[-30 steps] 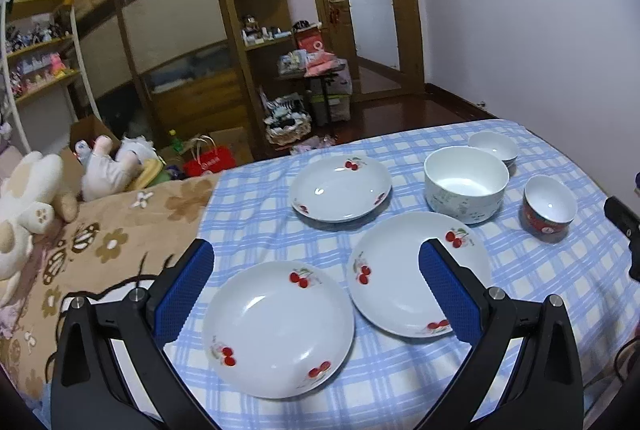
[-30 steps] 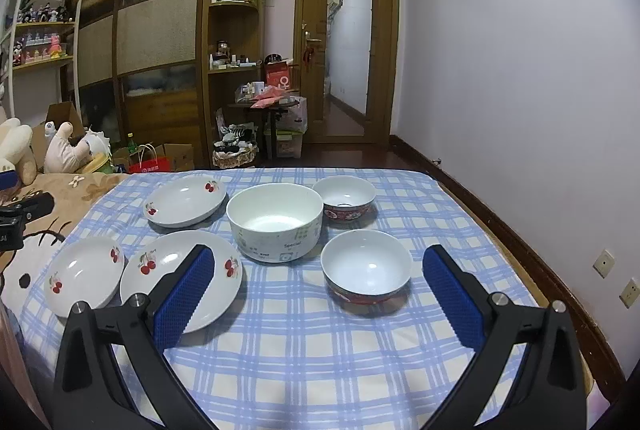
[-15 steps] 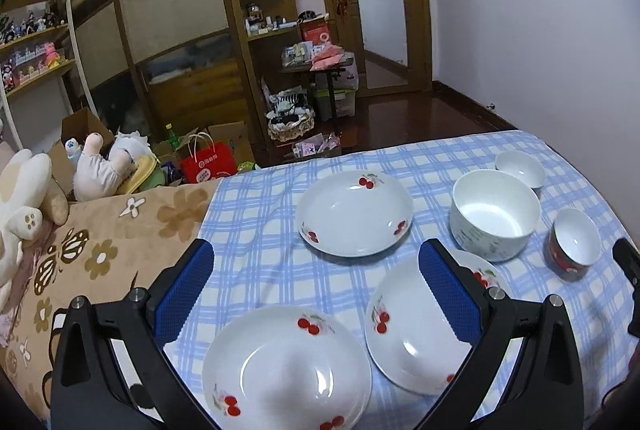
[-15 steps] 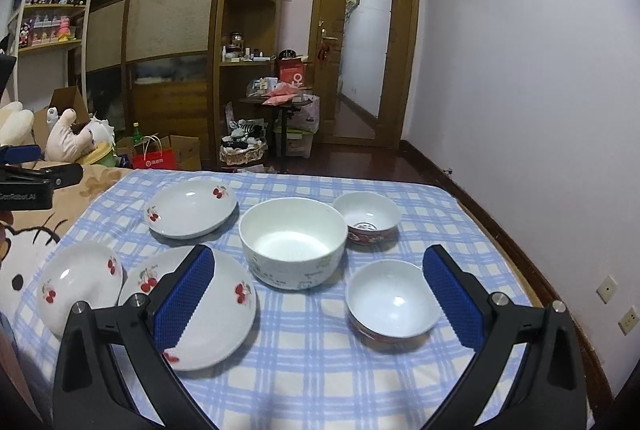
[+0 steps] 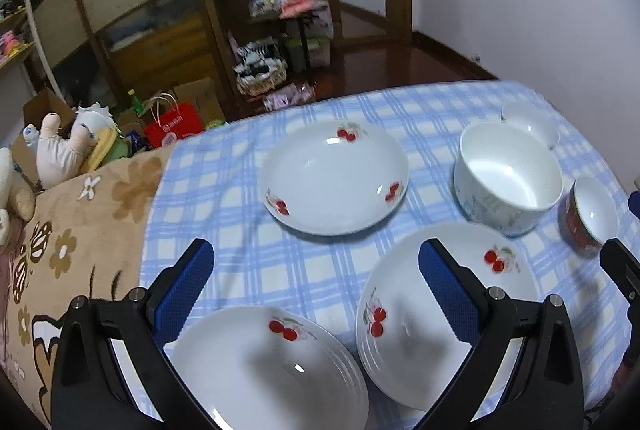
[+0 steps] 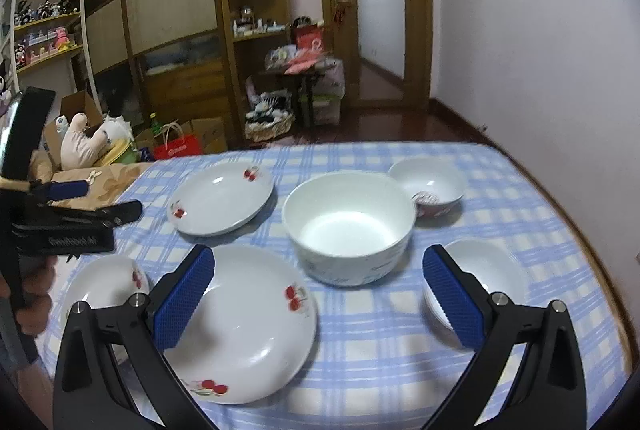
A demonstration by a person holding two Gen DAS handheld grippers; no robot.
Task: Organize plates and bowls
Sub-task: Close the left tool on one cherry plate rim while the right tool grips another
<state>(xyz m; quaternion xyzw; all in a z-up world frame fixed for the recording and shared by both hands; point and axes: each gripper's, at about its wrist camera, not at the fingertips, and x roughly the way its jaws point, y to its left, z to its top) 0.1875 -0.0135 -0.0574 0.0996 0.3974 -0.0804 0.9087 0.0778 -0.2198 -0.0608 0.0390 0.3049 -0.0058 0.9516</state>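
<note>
blue ribbed pads (image 5: 184,290) line the fingers of our left gripper (image 5: 316,286), which stand wide apart and hold nothing; below them lies the near-left cherry plate (image 5: 256,362), at the table's near edge by its left corner. our right gripper (image 6: 316,290) has the same blue pads (image 6: 452,302), also spread apart and empty, with the big cherry plate (image 6: 248,322) under its left finger and a small bowl (image 6: 500,274) partly hidden behind its right one.

outward from there, the far cherry plate (image 6: 224,201) sits toward the table's far left, the large white bowl (image 6: 348,226) in the middle, and a second small bowl with a red outside (image 6: 428,185) just behind it toward the far right. all rest on the blue checked tablecloth (image 6: 380,342), each apart from the others except the two near plates, whose rims look close to touching in the left wrist view.

we judge the sorting is at its start: nothing is stacked yet, and both grippers hang over the near row. the next move likely calls for a finger slid under a plate rim, pinching the thin edge, then lifting it level onto another plate.

plates and bowls are round, so they have no long axis; all sit upright, openings facing up.
</note>
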